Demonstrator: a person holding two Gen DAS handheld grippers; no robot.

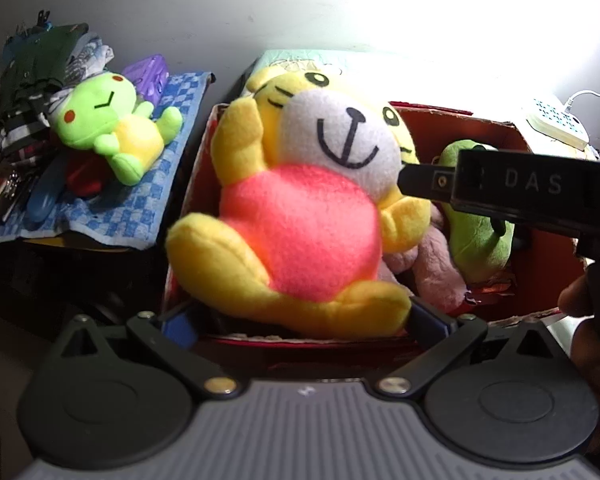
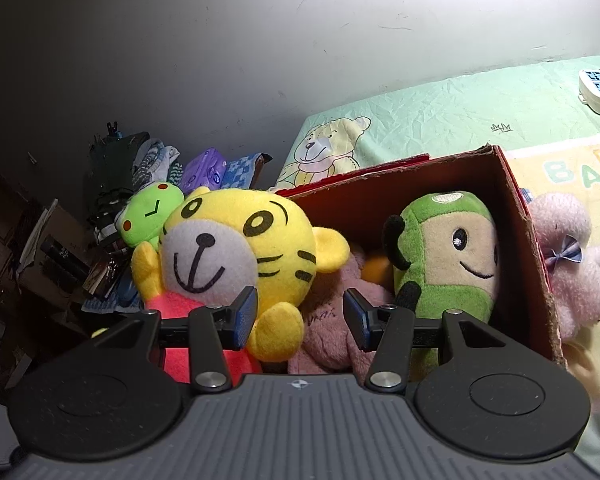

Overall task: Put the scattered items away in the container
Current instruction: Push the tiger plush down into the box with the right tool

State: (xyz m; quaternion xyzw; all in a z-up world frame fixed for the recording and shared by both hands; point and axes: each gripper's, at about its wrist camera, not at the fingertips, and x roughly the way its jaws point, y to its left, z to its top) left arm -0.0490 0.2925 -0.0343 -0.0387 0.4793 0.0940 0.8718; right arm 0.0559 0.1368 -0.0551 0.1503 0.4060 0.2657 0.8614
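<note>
Gripping the yellow tiger plush (image 1: 296, 208) at its feet, the left gripper (image 1: 300, 320) has its 2 blue pads spread wide against the toy's lower edge, holding it upright over the near-left corner of the red cardboard box (image 1: 516, 136). The right gripper (image 2: 300, 314) stands half open and empty, its pads just in front of the tiger's arm and a pink plush (image 2: 332, 320) lying low in the box, mostly covered. A green monkey plush (image 2: 448, 256) leans against the right wall. Outside, a pale pink plush (image 2: 572, 264) lies on the bed sheet (image 2: 440, 108), partly hidden by the box wall. A green frog plush (image 1: 108, 124) rests on a blue checked cloth (image 1: 172, 160); the dark clutter behind it is hard to make out.
</note>
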